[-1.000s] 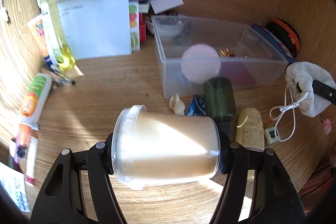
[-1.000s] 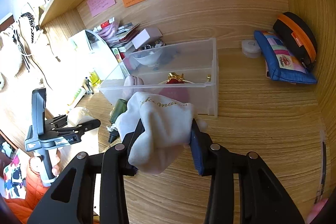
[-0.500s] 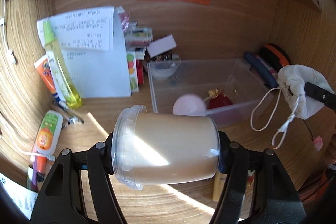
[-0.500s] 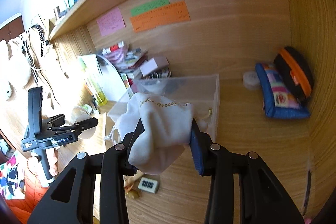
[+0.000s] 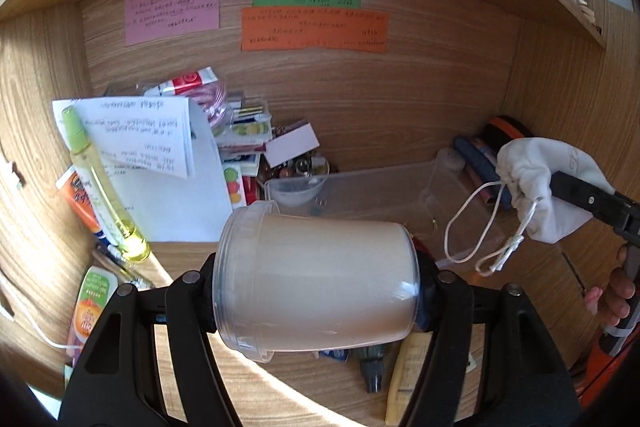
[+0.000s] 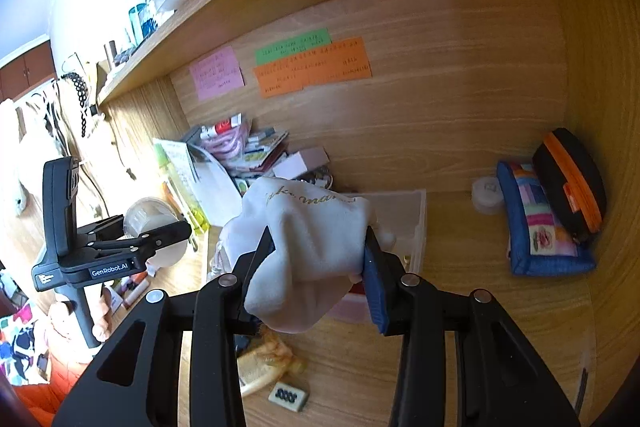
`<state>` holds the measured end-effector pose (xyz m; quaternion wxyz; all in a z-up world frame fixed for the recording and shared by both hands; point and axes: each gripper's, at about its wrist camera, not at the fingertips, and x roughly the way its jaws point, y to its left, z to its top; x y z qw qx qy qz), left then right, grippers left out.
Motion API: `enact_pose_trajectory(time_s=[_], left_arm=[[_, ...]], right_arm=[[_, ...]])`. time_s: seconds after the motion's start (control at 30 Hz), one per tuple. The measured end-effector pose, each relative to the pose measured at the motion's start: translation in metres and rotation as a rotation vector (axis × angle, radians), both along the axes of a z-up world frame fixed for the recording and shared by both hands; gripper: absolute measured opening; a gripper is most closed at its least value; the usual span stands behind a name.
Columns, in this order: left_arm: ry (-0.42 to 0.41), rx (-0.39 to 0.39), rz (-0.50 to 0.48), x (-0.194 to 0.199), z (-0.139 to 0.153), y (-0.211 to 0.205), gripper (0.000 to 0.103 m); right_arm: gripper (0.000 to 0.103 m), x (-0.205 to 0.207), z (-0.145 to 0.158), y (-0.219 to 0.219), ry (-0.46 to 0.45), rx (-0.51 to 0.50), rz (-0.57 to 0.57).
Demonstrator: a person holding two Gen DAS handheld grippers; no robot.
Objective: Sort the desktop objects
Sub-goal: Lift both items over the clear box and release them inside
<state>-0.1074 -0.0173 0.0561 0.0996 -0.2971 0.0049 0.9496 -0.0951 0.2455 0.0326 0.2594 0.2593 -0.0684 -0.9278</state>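
My left gripper (image 5: pixel 316 283) is shut on a clear plastic jar (image 5: pixel 316 279) of beige contents, held on its side above the desk with its lid to the left. My right gripper (image 6: pixel 320 255) is shut on a white drawstring pouch (image 6: pixel 308 239) with gold lettering, its cord (image 5: pixel 476 235) dangling. Both hang in front of a clear plastic bin (image 5: pixel 384 187) that holds a small bowl (image 5: pixel 296 189). From the right wrist view the left gripper (image 6: pixel 160 231) and its jar (image 6: pixel 150 217) show at the left.
Papers (image 5: pixel 160 163), a yellow spray bottle (image 5: pixel 104 187) and tubes (image 5: pixel 86 307) crowd the left. Blue pouch (image 6: pixel 536 223), black-and-orange case (image 6: pixel 568 183) and a round white tin (image 6: pixel 486 193) lie right. Small items (image 6: pixel 288 395) sit on the desk below. Coloured notes (image 5: pixel 312 29) hang on the back wall under a shelf.
Both grippers have risen with their loads; the bin and desk clutter now sit lower in view, and the notes and shelf have come into view.
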Motion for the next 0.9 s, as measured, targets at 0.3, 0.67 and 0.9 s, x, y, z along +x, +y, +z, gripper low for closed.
enact_pose_trajectory(time_s=[0.3,0.67,0.9], left_arm=[[-0.021,0.02,-0.018,-0.034,0.003,0.001,0.066],[-0.123,0.042,-0.062,-0.088,-0.024,0.011,0.066],[-0.188,0.017,-0.069,-0.123,-0.045,0.022,0.066]], right_arm=[[0.036,-0.032,-0.01,-0.004,-0.023,-0.003,0.005],[0.036,-0.069,-0.036,-0.018,-0.119,0.021,0.018],[0.036,-0.093,-0.054,-0.035,-0.177,0.112,0.028]])
